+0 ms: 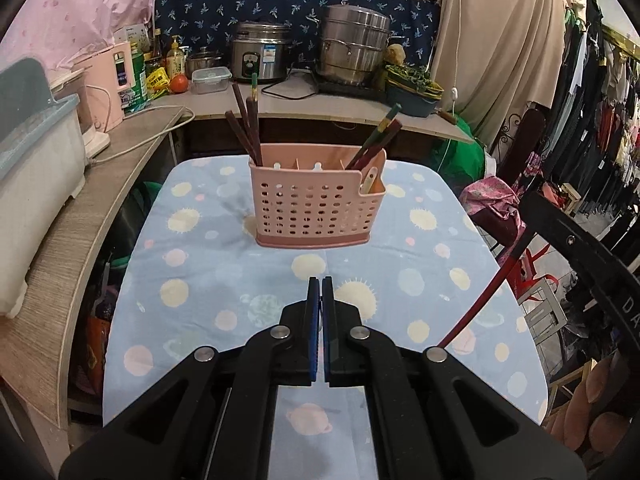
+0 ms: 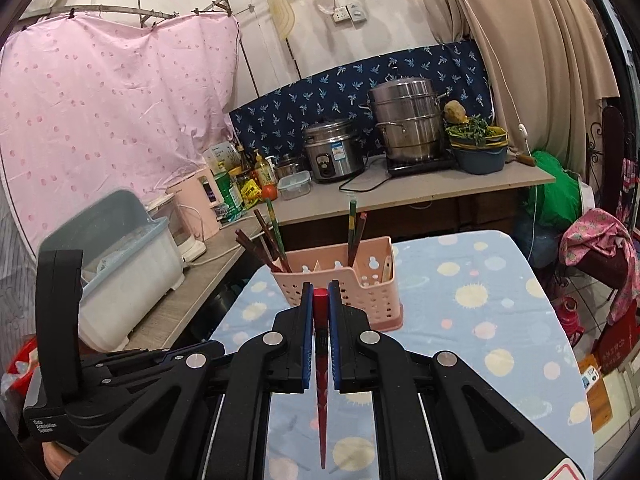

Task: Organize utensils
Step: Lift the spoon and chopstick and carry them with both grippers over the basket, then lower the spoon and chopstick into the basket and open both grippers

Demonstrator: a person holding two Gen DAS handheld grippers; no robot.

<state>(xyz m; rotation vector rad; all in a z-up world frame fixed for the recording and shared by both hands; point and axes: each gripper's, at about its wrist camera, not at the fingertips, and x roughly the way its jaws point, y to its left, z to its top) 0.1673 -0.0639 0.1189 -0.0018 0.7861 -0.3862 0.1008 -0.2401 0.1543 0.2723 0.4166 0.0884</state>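
A pink perforated utensil basket [image 1: 318, 208] stands on the blue planet-print table; it also shows in the right wrist view [image 2: 352, 286]. Dark chopsticks [image 1: 246, 128] lean in its left compartment, more chopsticks [image 1: 378, 136] in its right, with a pale spoon handle [image 1: 370, 180]. My left gripper [image 1: 321, 284] is shut and empty, above the table in front of the basket. My right gripper [image 2: 321, 290] is shut on a red chopstick [image 2: 321, 380], held point-down just before the basket. That chopstick [image 1: 486, 292] shows at the right in the left wrist view.
A wooden counter [image 1: 60, 240] with a white dish box [image 1: 36, 184] runs along the left. A back counter carries a rice cooker [image 1: 260, 56], a steel steamer pot [image 1: 354, 46] and bottles. Clothes racks [image 1: 592, 120] and chairs stand to the right.
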